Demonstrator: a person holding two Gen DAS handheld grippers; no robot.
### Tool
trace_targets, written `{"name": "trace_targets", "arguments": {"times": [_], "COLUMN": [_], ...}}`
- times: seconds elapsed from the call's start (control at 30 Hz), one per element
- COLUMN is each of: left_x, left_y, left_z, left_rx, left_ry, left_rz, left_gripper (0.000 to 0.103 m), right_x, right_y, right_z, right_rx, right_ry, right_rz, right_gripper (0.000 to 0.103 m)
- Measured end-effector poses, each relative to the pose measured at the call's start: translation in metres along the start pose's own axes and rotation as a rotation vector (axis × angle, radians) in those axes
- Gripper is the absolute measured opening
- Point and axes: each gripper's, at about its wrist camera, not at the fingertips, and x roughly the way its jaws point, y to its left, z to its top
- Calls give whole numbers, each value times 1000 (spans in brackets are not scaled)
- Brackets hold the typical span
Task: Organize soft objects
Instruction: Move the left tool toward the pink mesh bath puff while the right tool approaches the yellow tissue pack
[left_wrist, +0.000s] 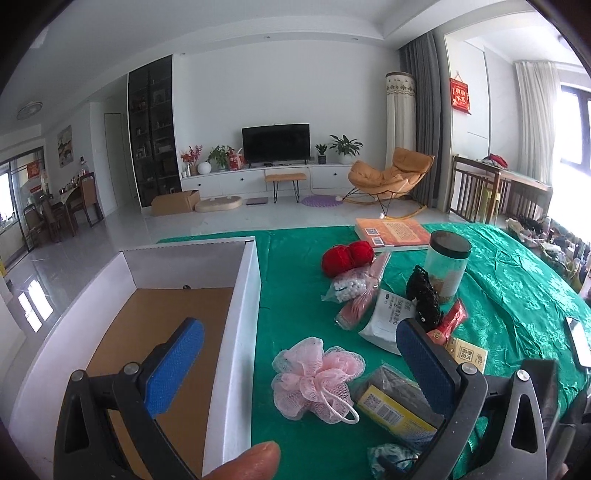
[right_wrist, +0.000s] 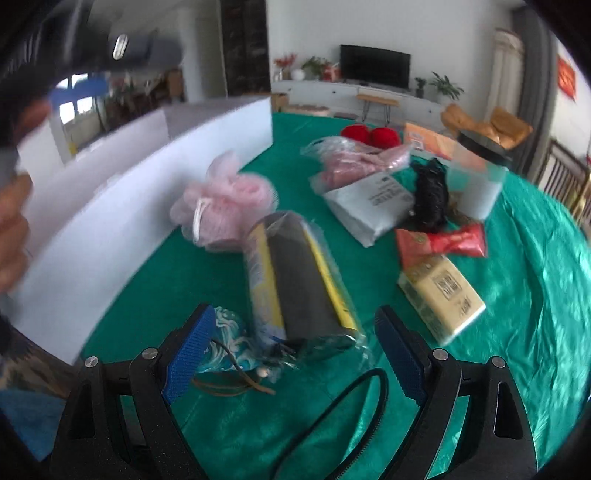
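A green tablecloth (left_wrist: 509, 288) is seen across the lower half of both views, with a white cardboard box (left_wrist: 242, 314) at its left side. The box's brown floor is shown bare in the left wrist view. The left gripper (left_wrist: 299, 358) is held at the bottom of that view with its blue-padded fingers (left_wrist: 173, 365) spread wide and nothing between them; one finger is seen over the box interior, the other over the clutter, so the box wall is straddled.

A pink mesh bath pouf (left_wrist: 316, 378) is found lower centre, just beside the box wall. A film-wrapped grey roll with yellow labels (left_wrist: 395, 398) lies to its right. Towards the upper right, a red yarn ball (left_wrist: 347, 256), a bag of white beads (left_wrist: 349, 286), a pink packet (left_wrist: 364, 301), a grey mailer (left_wrist: 389, 319), a black frilly item (left_wrist: 424, 297) and a clear jar with a black lid (left_wrist: 447, 266) are crowded together, the jar holding a low layer of brownish contents. An orange book (left_wrist: 393, 230) is placed behind them.

In the blurred right wrist view, the right gripper (right_wrist: 293, 350) is seen at the bottom, fingers (right_wrist: 188, 350) wide apart and empty, the near end of the wrapped roll (right_wrist: 295, 277) lying between them. A blue-and-white patterned item (right_wrist: 229, 343) and a black strap (right_wrist: 354, 402) lie nearby. A red packet (right_wrist: 443, 242) and a cream packet (right_wrist: 443, 295) rest at right.
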Motion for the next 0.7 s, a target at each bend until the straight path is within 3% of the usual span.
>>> {"name": "trace_targets", "arguments": {"times": [0.03,0.1,0.17,0.23,0.37,0.5,0.6,0.7], "left_x": [-1,-2,1,4,24,49,64,86], "left_y": [-1,-7,-17,-30,-61,-100,-127,-141], "left_z": [-1,-6,-14,-25,-51,-84,-103,-114], "left_rx": [6,25,46,74,135,230,319,349], "left_ry": [5,16,38,71,171,298,332,367], "left_rz": [-5,-20,-41,-65,-118,-183,-199,-186], "left_gripper": [103,103,103,103,103,103,103,103], "right_x": [12,11,10,13,18,-2,-16,-28], "right_y": [16,20,-11,-57,-138,-197,-207,-199], "right_z": [1,2,1,-9,-35,-57,-70,-75], "right_rx": [-74,-88,50,240,474,702,811,838], "right_ry": [30,-28,-13,17,102,65,19,0], "right_rz": [-30,-65,-128,-110,-315,-350,-332,-312], "right_gripper": [92,91,91,91,91,91,91,91]}}
